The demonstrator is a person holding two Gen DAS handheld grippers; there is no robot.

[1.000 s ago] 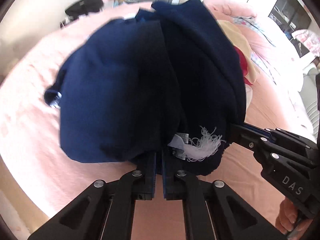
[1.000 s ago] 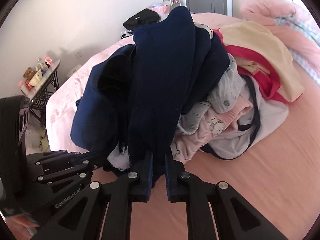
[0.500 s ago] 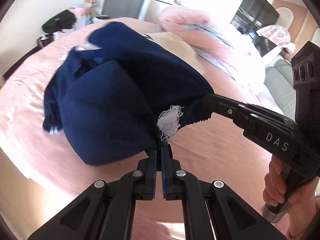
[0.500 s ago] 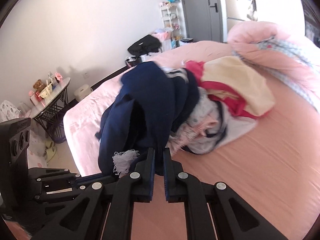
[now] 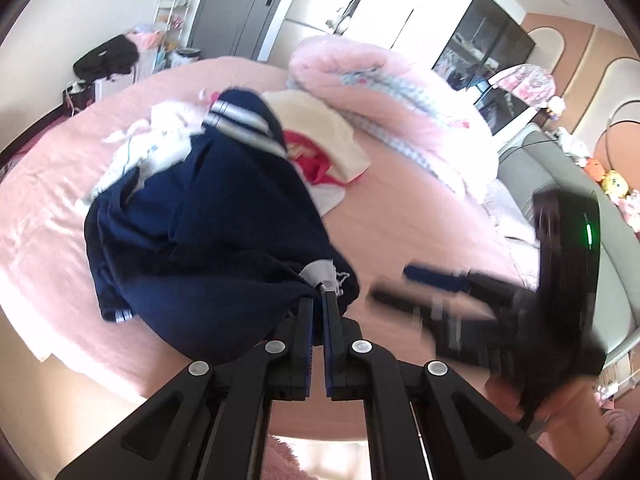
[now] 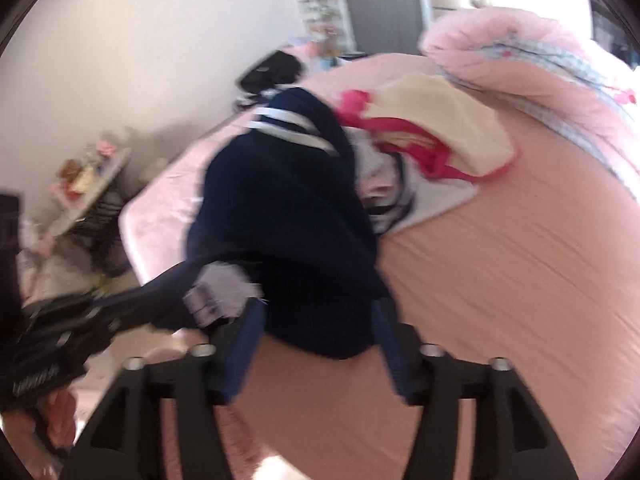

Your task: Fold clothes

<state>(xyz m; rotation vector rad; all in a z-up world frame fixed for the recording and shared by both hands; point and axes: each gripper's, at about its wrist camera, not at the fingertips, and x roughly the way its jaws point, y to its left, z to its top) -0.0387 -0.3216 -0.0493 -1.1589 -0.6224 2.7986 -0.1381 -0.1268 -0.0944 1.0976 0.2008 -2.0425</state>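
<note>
Two tongs in play: left tongs (image 5: 319,300) pressed together, pinching the frayed white edge of one navy garment (image 5: 208,232); right tongs (image 6: 316,312) spread wide, blurred, gripping nothing, with the navy cloth bunched between and beyond the fingers. Lay heaped on one pink bed (image 5: 400,208), near its edge, two white stripes (image 6: 288,126) showing on top. Sat against one pile of other clothes (image 6: 436,136), cream and red among them. Lay beyond, one rolled pink quilt (image 5: 392,92).
</note>
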